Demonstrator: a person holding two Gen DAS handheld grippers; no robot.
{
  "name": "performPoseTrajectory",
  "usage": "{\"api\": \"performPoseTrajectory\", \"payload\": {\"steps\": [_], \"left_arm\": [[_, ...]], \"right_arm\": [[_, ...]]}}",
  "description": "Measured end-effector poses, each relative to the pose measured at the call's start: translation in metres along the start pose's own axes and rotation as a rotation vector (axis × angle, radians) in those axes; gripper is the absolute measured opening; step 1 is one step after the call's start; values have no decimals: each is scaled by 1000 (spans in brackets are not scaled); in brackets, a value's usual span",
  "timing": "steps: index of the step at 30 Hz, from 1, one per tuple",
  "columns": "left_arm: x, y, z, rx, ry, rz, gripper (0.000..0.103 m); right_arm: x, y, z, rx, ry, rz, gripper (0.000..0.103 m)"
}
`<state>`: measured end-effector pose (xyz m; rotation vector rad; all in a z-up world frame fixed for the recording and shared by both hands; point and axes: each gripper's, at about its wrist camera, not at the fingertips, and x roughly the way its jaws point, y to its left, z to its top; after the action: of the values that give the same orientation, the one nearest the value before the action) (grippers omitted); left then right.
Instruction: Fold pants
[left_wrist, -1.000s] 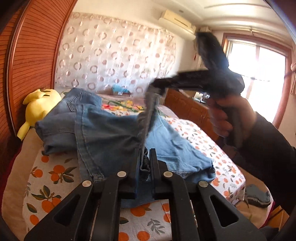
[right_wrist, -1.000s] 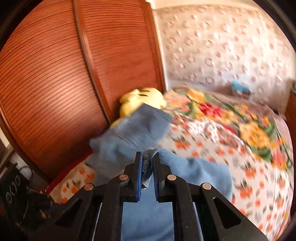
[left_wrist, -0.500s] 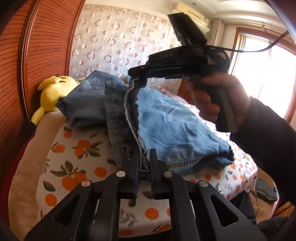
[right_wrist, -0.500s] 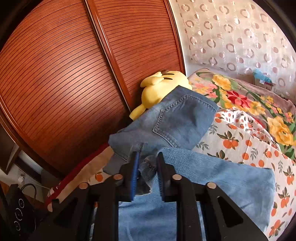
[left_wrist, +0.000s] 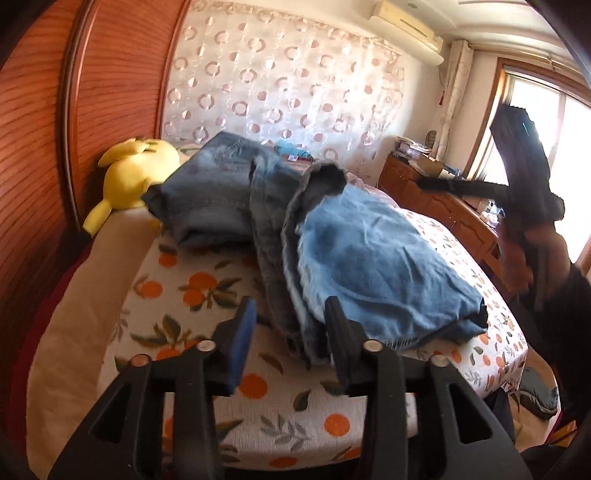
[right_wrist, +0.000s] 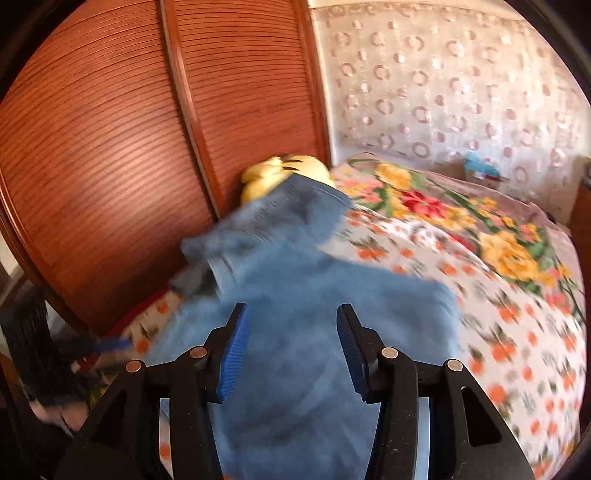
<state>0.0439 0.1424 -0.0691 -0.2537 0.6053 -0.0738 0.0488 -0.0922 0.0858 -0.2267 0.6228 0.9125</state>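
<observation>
Jeans (left_wrist: 369, 254) heaped on orange-print bed (left_wrist: 192, 295); yellow plush (left_wrist: 129, 177) beside wardrobe (right_wrist: 110, 129). Left gripper (left_wrist: 290, 321) and right gripper (right_wrist: 293, 332): jaws just opened, nothing clamped, denim beyond.

Right gripper (right_wrist: 293, 345) at lower centre, black arms, blue ribbed pads (right_wrist: 236, 349) apart; jaws just been opening, nothing pressed between. Blurred blue denim pants (right_wrist: 295, 295) fill centre of frame, lying on orange-print white bedspread (right_wrist: 517, 332). Yellow plush toy (right_wrist: 280, 171) above pants, against reddish slatted wooden wardrobe doors (right_wrist: 110, 147) at upper left.
</observation>
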Motion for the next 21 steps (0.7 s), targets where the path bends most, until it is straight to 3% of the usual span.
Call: {"api": "performPoseTrajectory", "payload": {"steps": [8, 14, 17, 21], "left_arm": [[27, -51, 45, 164, 19, -27, 42], [74, -67, 70, 204, 93, -54, 42], [96, -61, 79, 197, 127, -27, 42], [112, -37, 92, 186, 124, 92, 42]], "right_arm": [[-33, -26, -83, 78, 54, -143, 50], [-51, -24, -112, 117, 56, -191, 50], [-55, -23, -122, 123, 54, -207, 50], [-50, -28, -134, 153, 53, -200, 50]]}}
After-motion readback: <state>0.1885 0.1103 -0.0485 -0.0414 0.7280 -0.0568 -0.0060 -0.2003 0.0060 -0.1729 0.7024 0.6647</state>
